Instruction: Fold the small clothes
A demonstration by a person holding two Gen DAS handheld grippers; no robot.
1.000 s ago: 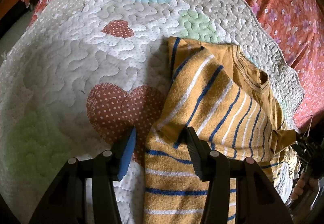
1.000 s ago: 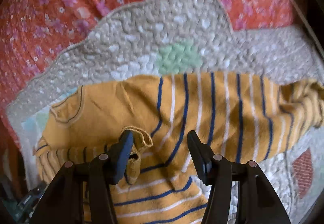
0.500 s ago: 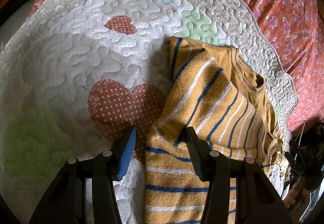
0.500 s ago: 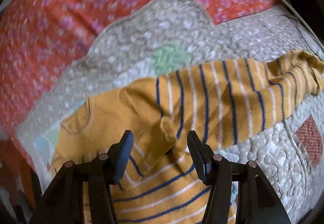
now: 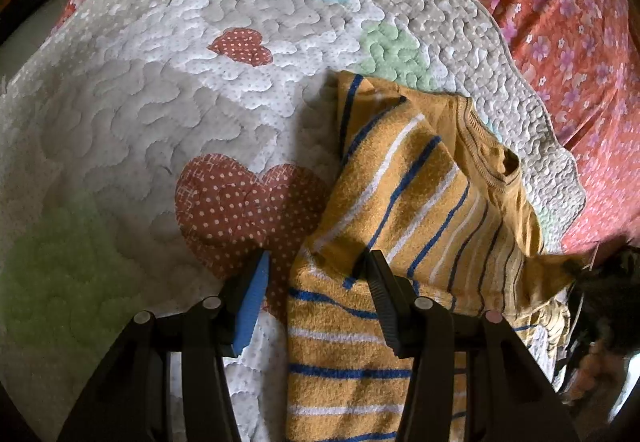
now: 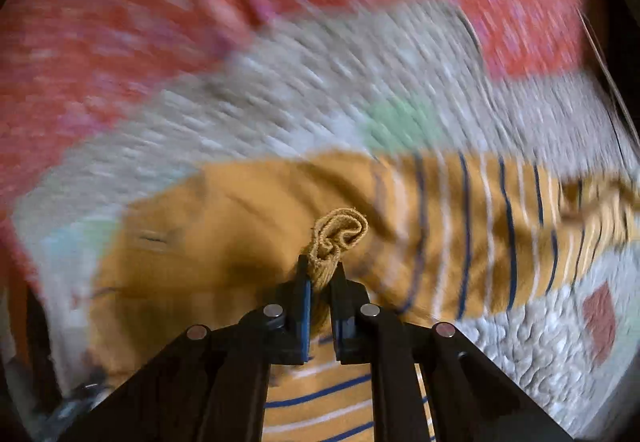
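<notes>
A mustard shirt point(image 5: 420, 194) with blue and white stripes lies partly folded on a quilted mat point(image 5: 160, 102). My left gripper point(image 5: 316, 278) hovers open over the shirt's left edge. Its left finger is above the mat and its right finger above the striped cloth, and neither pad presses. In the right wrist view, which is blurred, my right gripper point(image 6: 322, 274) is shut on the ribbed sleeve cuff point(image 6: 340, 234). The cuff sticks up curled between the pads, above the shirt point(image 6: 240, 226). In the left wrist view the sleeve point(image 5: 552, 274) stretches toward the right edge.
The quilted mat point(image 6: 304, 90) has red, green and blue heart patches and a scalloped border. It lies on a red floral sheet point(image 5: 560, 22) that fills the far side point(image 6: 160, 2). A person's fingers point(image 5: 592, 362) show at the lower right of the left wrist view.
My right gripper has shut on the sleeve cuff and moved with it, lifting the sleeve off the shirt; its view is now blurred. The left gripper has stayed in place, still open.
</notes>
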